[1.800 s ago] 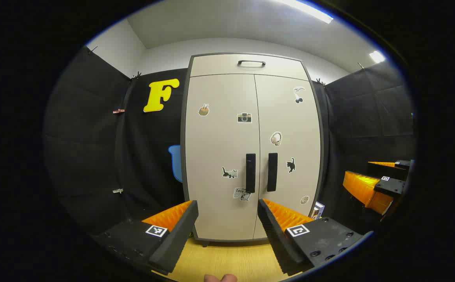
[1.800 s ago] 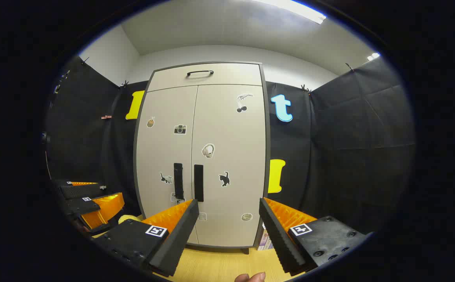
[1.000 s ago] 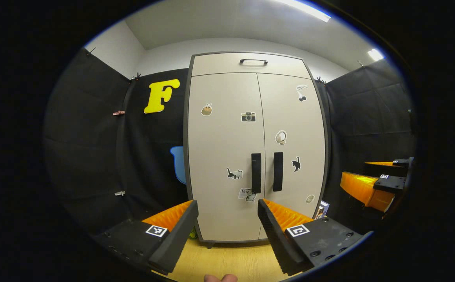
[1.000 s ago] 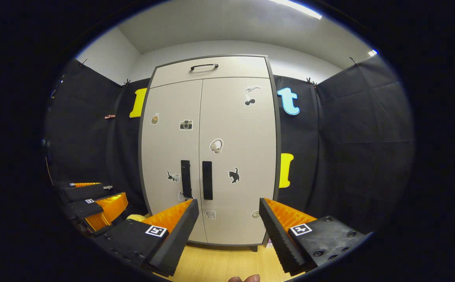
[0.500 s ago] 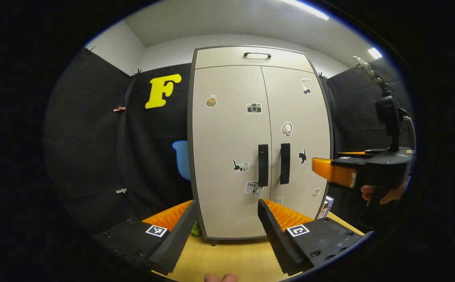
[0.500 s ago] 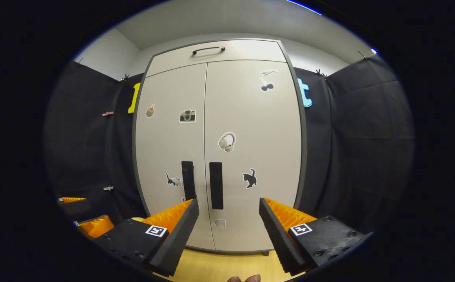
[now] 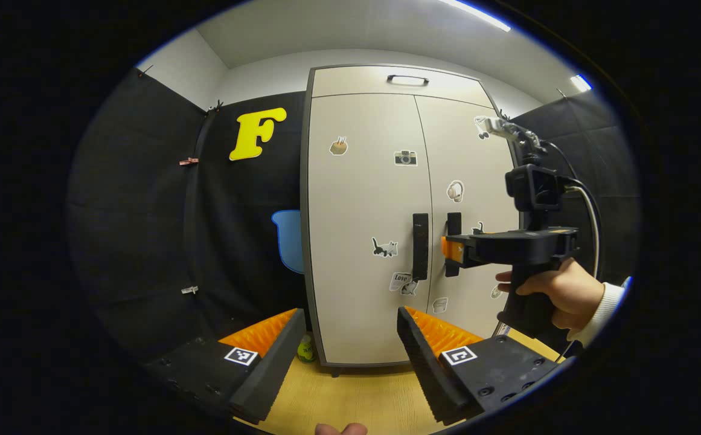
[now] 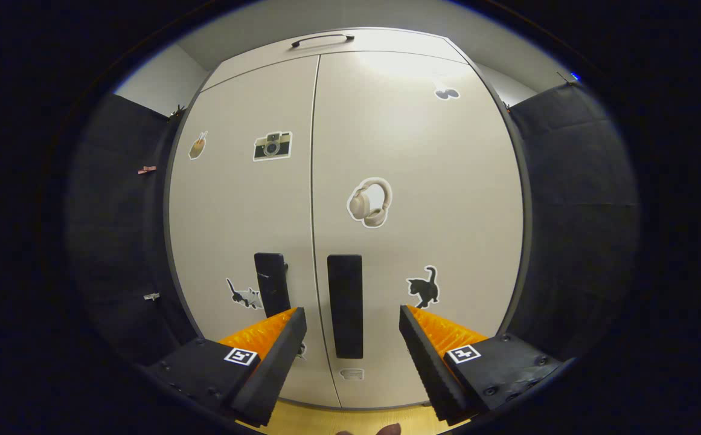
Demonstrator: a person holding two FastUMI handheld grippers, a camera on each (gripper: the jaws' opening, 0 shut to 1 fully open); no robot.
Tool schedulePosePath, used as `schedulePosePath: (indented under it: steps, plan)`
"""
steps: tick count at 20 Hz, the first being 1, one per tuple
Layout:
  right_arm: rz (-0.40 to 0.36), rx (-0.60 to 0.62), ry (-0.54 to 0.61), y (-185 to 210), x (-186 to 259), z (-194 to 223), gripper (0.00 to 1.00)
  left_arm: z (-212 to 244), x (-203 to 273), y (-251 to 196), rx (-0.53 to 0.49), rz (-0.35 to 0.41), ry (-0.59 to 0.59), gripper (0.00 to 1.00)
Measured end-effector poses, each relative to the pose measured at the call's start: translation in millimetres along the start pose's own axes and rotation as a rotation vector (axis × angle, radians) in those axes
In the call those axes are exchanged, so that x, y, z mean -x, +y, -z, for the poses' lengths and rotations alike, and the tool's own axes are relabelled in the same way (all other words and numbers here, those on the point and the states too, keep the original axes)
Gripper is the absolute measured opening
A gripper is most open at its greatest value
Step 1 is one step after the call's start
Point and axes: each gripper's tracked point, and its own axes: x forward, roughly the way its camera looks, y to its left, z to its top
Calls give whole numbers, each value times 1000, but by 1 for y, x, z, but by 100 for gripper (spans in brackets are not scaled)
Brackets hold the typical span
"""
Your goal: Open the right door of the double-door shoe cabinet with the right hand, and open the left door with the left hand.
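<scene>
The beige double-door shoe cabinet (image 7: 362, 199) stands with both doors shut, stickers scattered over them. Two dark vertical handles sit side by side at the middle seam: the left door handle (image 7: 420, 244) and the right door handle (image 7: 453, 232). In the right gripper view the right door handle (image 8: 345, 305) is close and lies between the open fingers of my right gripper (image 8: 352, 317); the left door handle (image 8: 272, 284) is just to its left. In the left gripper view my right gripper (image 7: 448, 250), held by a hand (image 7: 552, 293), reaches the right handle. My left gripper (image 7: 350, 320) is open, well back from the cabinet.
A top drawer with a bar handle (image 7: 407, 80) sits above the doors. A yellow-green ball (image 7: 306, 349) lies on the wooden floor (image 7: 356, 399) by the cabinet's left foot. Black cloth walls close in on both sides.
My right gripper has moved forward to the cabinet, bringing the right door handle between its fingers. The left gripper has drifted a little closer. Both doors stay shut.
</scene>
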Motion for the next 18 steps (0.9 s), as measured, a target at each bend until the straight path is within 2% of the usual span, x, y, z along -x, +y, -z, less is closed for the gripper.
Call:
schedulePosePath:
  steps: [1, 5, 7, 8, 13, 15, 18]
  plan:
    - [14, 4, 10, -2, -8, 5, 97, 2, 0, 3, -7, -4, 1, 95]
    - [43, 10, -10, -4, -32, 7, 76, 5, -3, 13, -5, -18, 6, 95]
    - [33, -2, 9, 0, -39, 12, 50, 8, -4, 17, 5, -22, 13, 95]
    - [37, -5, 4, 1, -38, 12, 40, 9, -4, 19, 5, -28, 15, 95]
    - [62, 19, -7, 0, -37, 10, 35, 12, 0, 24, 2, -44, 25, 95]
    - [50, 5, -1, 0, -37, 11, 24, 13, 4, 24, 6, -46, 29, 95]
    - [49, -9, 12, -1, -37, 12, 22, 7, 13, 25, 19, -56, 15, 95]
